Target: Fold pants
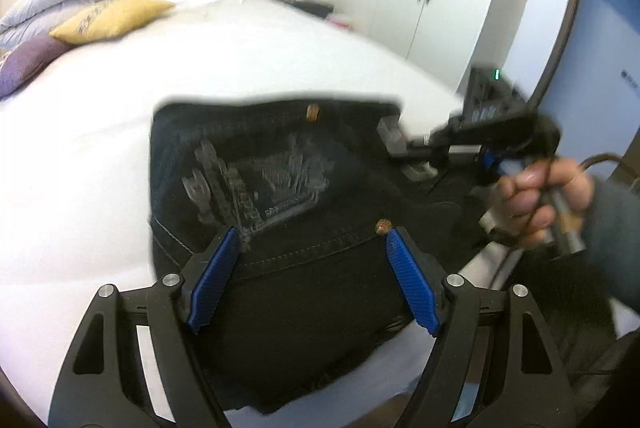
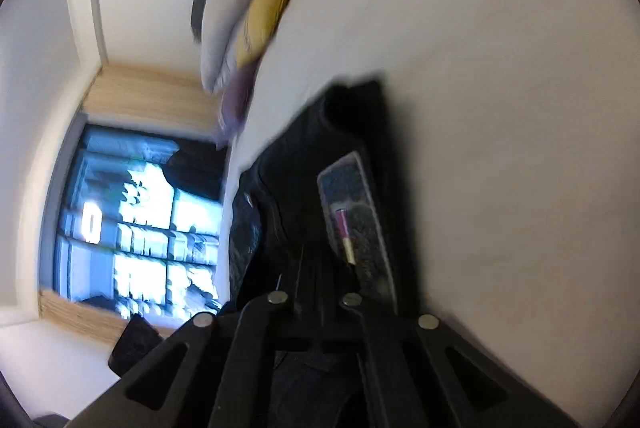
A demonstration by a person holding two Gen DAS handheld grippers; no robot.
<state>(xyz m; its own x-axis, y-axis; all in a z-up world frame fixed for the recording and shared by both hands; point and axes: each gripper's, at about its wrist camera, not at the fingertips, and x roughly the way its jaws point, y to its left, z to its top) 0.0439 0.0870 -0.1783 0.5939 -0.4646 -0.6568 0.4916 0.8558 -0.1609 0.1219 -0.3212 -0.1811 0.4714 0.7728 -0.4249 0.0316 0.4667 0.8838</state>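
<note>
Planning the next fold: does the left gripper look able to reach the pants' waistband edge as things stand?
Probably yes. The left gripper hangs open right over the dark pants, and nothing lies between its fingers and the cloth.

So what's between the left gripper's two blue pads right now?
Only the dark pants, seen in the left wrist view. The left gripper stands open over them, with a stitched seam crossing the gap; nothing else lies there.

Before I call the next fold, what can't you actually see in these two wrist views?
- Right gripper, left wrist view: motion-blurred; its fingertips merge with the dark jeans, so grip unclear.
- Right wrist view: the fingers run into the dark jeans; no gap or pads distinguishable.
- Jeans legs: cut off by the left gripper and lower frame edge.
- Pocket embroidery: blurred, design unreadable.
- Label on the waistband: text too smeared.
</note>
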